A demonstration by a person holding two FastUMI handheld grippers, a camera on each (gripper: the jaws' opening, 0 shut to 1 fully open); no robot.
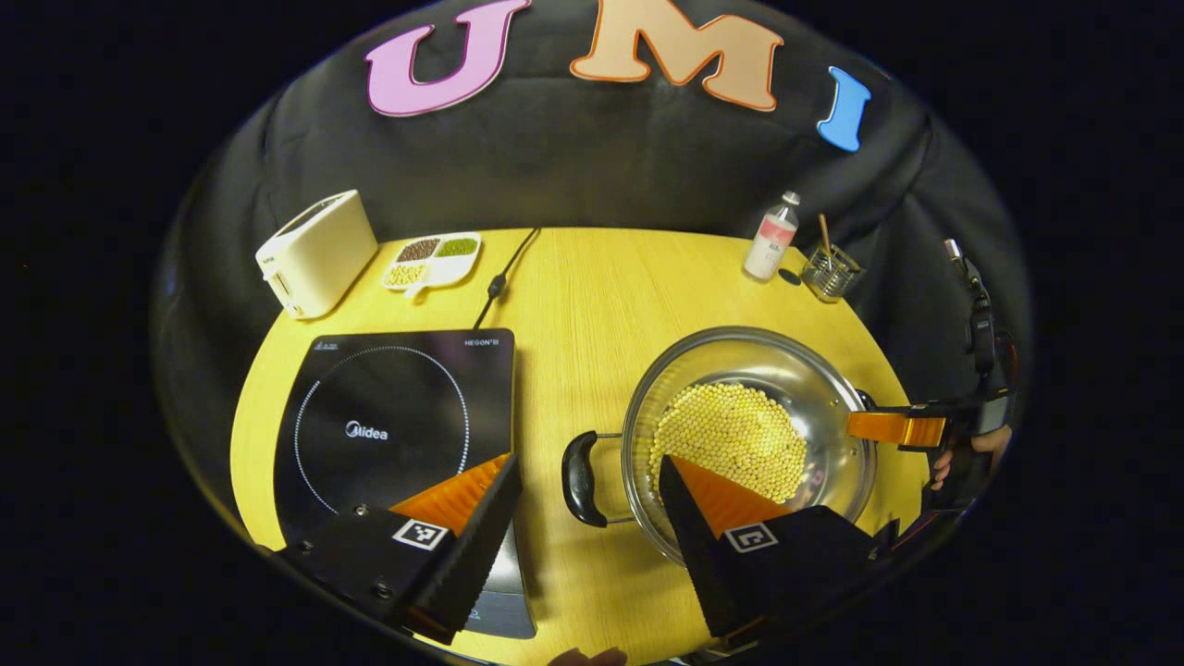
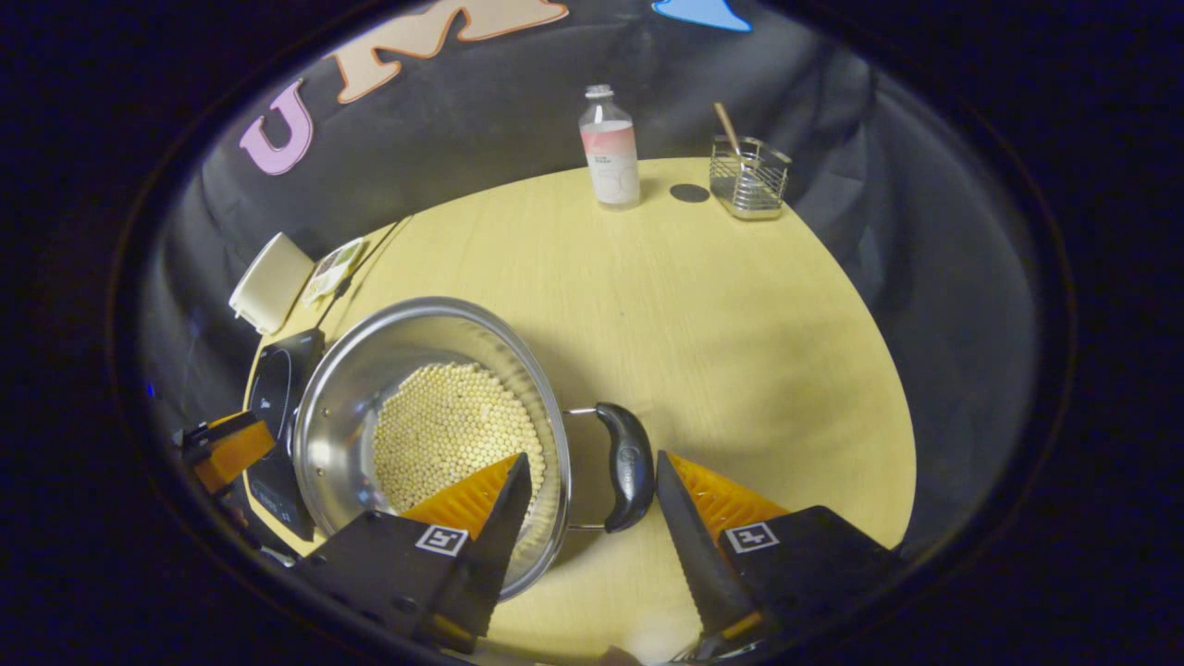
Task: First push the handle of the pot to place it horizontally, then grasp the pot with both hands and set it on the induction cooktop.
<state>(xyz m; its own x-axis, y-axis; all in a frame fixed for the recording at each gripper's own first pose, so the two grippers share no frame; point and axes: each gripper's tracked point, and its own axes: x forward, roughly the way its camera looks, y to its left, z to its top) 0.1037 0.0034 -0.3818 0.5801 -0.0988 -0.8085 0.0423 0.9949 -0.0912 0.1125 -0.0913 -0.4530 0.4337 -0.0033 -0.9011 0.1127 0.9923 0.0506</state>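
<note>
Pot (image 1: 749, 425) handle (image 1: 582, 478) between left tool (image 1: 589, 481) fingers.

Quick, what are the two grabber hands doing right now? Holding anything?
Left gripper: open, fingers either side of the pot's handle, not squeezing.
Right gripper: open, around the other handle, holding nothing.

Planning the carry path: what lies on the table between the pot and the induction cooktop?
In the left gripper view, only the pot's own black handle and bare table lie between it and the induction cooktop.
</note>
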